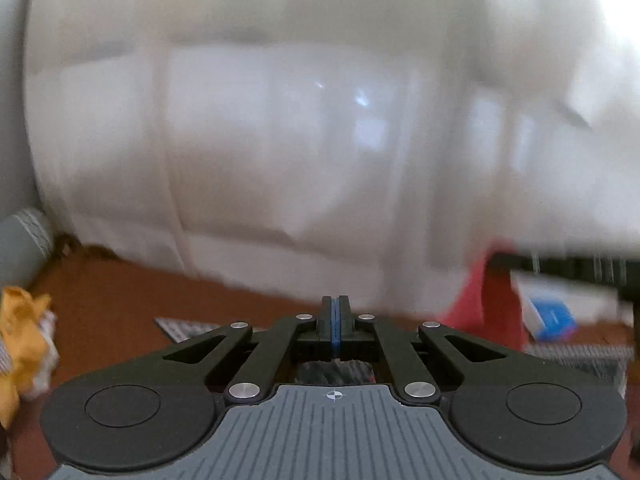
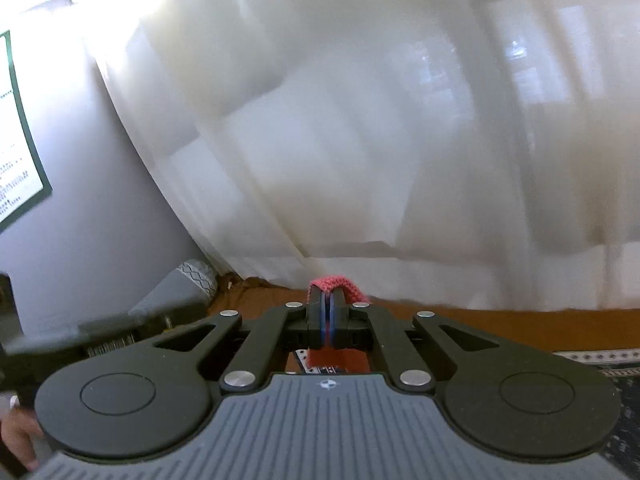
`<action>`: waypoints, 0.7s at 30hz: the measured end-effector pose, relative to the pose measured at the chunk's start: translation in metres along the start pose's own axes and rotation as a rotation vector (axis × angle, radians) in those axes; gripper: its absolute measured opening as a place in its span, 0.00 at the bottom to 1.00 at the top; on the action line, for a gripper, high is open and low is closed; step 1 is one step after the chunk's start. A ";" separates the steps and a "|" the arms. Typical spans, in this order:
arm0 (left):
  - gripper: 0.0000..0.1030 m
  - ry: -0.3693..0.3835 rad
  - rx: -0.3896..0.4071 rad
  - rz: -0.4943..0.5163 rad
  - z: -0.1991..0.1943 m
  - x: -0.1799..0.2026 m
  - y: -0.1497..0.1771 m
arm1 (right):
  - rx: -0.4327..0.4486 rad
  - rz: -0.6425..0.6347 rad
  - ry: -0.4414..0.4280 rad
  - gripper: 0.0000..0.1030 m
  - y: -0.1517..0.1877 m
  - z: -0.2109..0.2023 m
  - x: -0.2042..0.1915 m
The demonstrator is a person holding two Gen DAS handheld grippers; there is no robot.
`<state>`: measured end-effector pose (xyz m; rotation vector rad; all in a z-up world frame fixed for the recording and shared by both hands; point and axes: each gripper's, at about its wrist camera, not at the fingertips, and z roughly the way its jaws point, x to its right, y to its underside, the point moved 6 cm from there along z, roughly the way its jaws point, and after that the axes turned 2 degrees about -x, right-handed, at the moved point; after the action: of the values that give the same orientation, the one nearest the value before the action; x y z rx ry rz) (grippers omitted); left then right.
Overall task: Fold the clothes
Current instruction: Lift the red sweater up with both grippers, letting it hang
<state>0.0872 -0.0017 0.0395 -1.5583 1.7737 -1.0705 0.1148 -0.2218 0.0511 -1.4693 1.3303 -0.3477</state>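
We see our right gripper [image 2: 329, 300] clamped on the red knit garment [image 2: 334, 283], which folds over its tips and hangs beneath them. Our left gripper [image 1: 335, 305] has its jaws pressed together; whether it pinches cloth we cannot tell. Left of that gripper lies a yellow cloth [image 1: 22, 340]. Beyond both grippers hangs a white curtain [image 1: 280, 140].

Sheer curtains, bright daylight

Beyond the jaws, white curtains [image 2: 360, 140] glow with window light; a grey wall [image 2: 100, 200] stands left of them, brown surface [image 1: 120, 292] below.
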 end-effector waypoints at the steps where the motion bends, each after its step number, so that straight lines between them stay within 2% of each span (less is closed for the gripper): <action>1: 0.02 0.000 -0.018 0.024 -0.001 0.011 0.015 | 0.005 -0.005 0.007 0.02 0.002 -0.010 0.004; 2: 0.07 0.001 -0.043 0.048 -0.001 0.025 0.033 | 0.006 -0.004 0.013 0.02 0.004 -0.019 0.009; 3: 0.21 0.010 -0.074 0.059 0.000 0.037 0.049 | 0.004 0.000 0.017 0.02 0.006 -0.028 0.014; 8: 0.29 0.075 -0.193 0.124 0.021 0.109 0.121 | -0.003 0.006 0.041 0.02 0.019 -0.059 0.030; 9: 0.35 0.081 -0.205 0.140 0.025 0.123 0.132 | -0.007 0.007 0.044 0.02 0.021 -0.065 0.032; 13: 0.57 0.034 -0.173 0.187 0.039 0.155 0.150 | -0.024 0.000 0.052 0.02 0.029 -0.085 0.035; 16: 0.69 -0.039 -0.147 0.213 0.048 0.165 0.157 | -0.016 -0.001 0.054 0.02 0.033 -0.110 0.036; 18: 0.72 -0.073 -0.150 0.194 0.047 0.162 0.162 | -0.005 -0.006 0.058 0.02 0.033 -0.125 0.036; 21: 0.76 -0.048 -0.199 0.131 0.047 0.153 0.173 | 0.016 -0.020 0.065 0.02 0.030 -0.147 0.036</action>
<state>0.0026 -0.1590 -0.1152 -1.5421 1.9692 -0.8093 -0.0032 -0.3194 0.0675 -1.4692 1.3623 -0.4214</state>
